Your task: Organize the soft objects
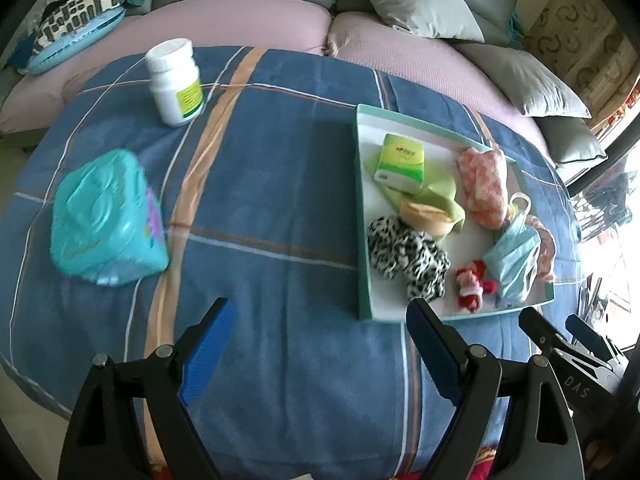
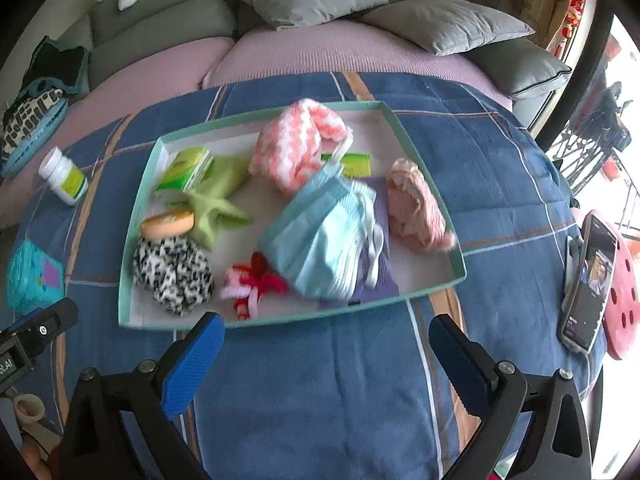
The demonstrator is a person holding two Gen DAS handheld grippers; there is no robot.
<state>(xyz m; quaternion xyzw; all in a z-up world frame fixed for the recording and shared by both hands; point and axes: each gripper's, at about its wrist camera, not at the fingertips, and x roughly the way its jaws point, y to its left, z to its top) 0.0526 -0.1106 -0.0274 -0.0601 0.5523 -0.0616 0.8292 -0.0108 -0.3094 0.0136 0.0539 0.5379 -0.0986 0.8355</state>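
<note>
Light: soft daylight, bright from the right, window (image 2: 618, 184) blown out to white.
Shadows: faint, diffuse on the blanket (image 1: 280, 184).
Blur: teal packet (image 1: 108, 216) and blue masks (image 2: 324, 232) smeared.
Distortion: strong fisheye bending, dark corners.

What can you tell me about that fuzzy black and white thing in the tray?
The fuzzy black and white thing looks like soft plush fabric with a spotted, leopard-like print. It lies bunched and rumpled in the near left corner of the shallow white tray with a teal rim. A small round tan thing presses against its far side, and a little red and pink knitted piece lies just to its right. Neither gripper touches it. What it is exactly, I cannot tell.
</note>
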